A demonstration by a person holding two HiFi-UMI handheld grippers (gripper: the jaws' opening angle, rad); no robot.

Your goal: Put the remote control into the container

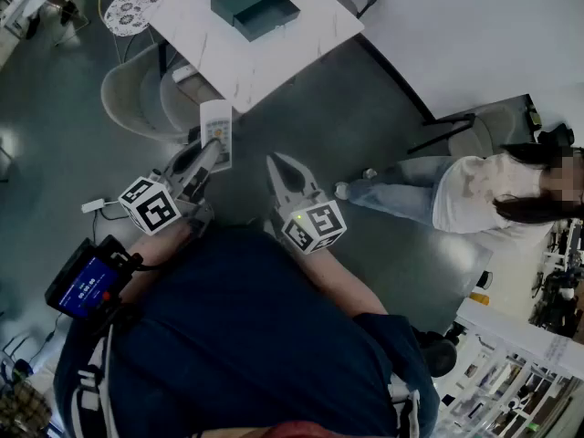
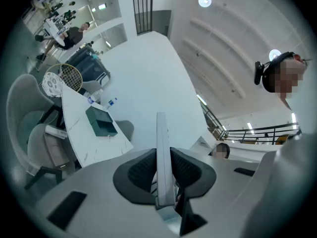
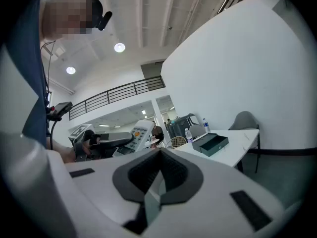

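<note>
Pinching the remote control [image 1: 217, 128] in its jaws, the left gripper [image 1: 210, 156] is hovering before the worktop [image 1: 274, 57]; the right gripper [image 1: 277, 163] is hanging with jaws pressed together.

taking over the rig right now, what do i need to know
Left claw: shut on the remote control, gripped by its lower end and held in the air, short of the table.
Right claw: shut, nothing in it, beside the left one.
Container: dark green open box on the white table ahead.
Done: the remote is picked up.
Left: carry it over the table, set it into the container, let go.
</note>
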